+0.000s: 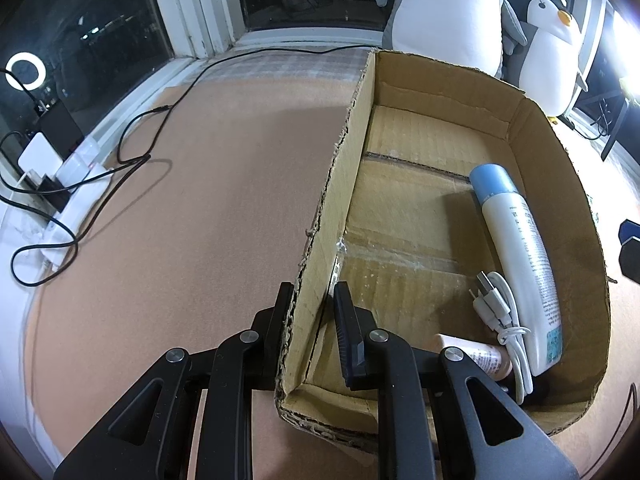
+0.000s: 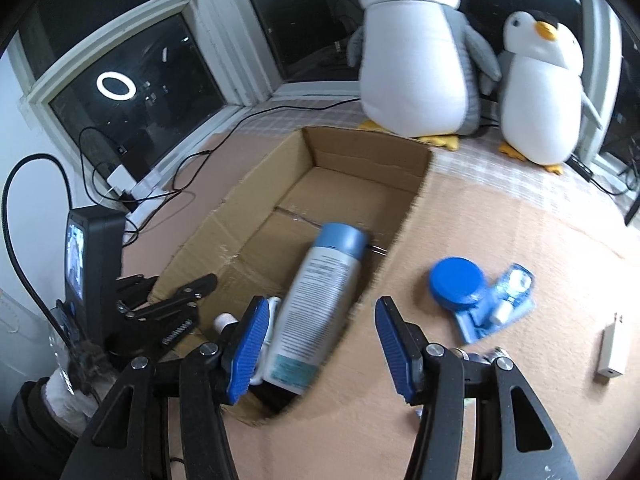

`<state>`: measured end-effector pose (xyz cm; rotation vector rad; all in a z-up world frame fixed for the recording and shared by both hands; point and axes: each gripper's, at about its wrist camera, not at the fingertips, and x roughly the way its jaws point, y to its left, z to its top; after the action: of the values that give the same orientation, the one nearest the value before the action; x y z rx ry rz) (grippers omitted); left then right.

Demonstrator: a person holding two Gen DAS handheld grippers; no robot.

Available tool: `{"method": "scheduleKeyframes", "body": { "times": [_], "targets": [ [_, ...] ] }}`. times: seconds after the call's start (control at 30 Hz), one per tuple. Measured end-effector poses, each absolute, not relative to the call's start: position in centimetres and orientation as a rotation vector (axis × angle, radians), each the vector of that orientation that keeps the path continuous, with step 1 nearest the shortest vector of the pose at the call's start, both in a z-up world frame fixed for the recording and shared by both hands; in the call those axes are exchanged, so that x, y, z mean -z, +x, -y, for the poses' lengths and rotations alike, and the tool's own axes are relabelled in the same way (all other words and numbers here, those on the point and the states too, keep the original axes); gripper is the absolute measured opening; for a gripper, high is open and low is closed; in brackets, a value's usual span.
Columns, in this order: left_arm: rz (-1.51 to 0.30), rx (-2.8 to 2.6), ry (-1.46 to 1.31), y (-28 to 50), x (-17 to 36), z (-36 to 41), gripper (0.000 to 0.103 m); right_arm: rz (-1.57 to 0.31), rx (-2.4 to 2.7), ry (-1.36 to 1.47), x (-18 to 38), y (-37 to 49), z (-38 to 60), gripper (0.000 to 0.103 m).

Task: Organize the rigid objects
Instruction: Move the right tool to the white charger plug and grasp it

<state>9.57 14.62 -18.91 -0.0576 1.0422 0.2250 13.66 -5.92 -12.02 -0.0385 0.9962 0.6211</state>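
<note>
An open cardboard box [image 1: 452, 216] [image 2: 248, 216] lies on the brown table. Inside lie a white spray can with a blue cap [image 1: 520, 256] [image 2: 316, 304], a coiled white cable [image 1: 504, 320] and a small pink tube [image 1: 476, 354]. My left gripper [image 1: 314, 300] [image 2: 172, 300] is shut on the box's left wall [image 1: 332, 208]. My right gripper [image 2: 320, 324] is open and empty above the box's near right edge. On the table right of the box lie a blue round jar [image 2: 456, 280], a blue blister pack [image 2: 500, 308] and a white adapter [image 2: 610, 348].
Two plush penguins [image 2: 416, 56] [image 2: 540, 96] stand behind the box by the window. Black cables [image 1: 132, 152] and a white power strip with chargers [image 1: 68, 172] lie at the table's left edge. A ring light reflects in the window [image 2: 116, 86].
</note>
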Motion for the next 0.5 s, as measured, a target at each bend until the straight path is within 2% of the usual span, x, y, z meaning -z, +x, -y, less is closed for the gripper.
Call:
{"method": "scheduleKeyframes", "body": {
  "times": [0.5],
  "targets": [
    [-1.066, -0.22, -0.052, 9.1, 18.3, -14.3, 0.017, -0.974, -0.276, -0.03, 13.0, 15.9, 19.6, 0.051]
  ]
}}
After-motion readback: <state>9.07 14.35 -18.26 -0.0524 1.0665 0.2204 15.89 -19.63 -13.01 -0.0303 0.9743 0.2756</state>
